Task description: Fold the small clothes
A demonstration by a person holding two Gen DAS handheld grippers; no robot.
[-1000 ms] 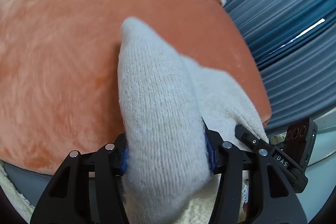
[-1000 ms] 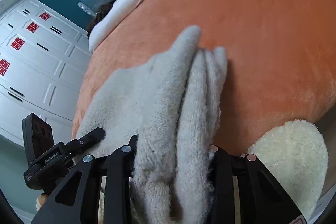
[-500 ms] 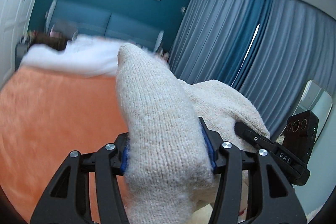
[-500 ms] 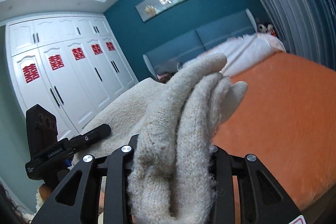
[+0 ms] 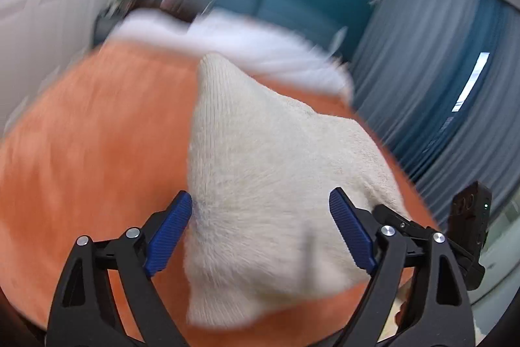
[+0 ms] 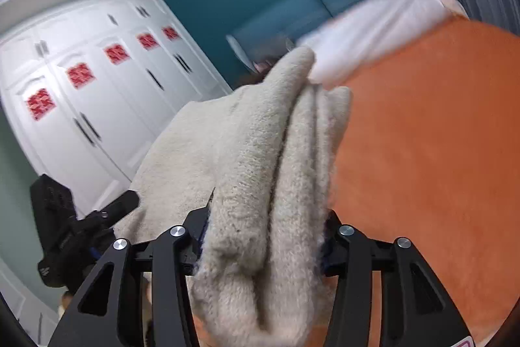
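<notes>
Presently my left gripper point(image 5: 260, 233) is opening; its blue pads point(image 5: 169, 236) stand clear of the knit point(image 5: 260, 178), which lies between them on the orange blanket point(image 5: 81, 168). My right gripper point(image 6: 265, 236) is opening too, though bunched folds of the knit point(image 6: 269, 184) fill the gap and appear to press both jaws. To finish well, I judge both should release evenly and withdraw straight back, so no fold drags. Red emblems on the wardrobe point(image 6: 78, 75) are unreadable; no brand is legible
</notes>
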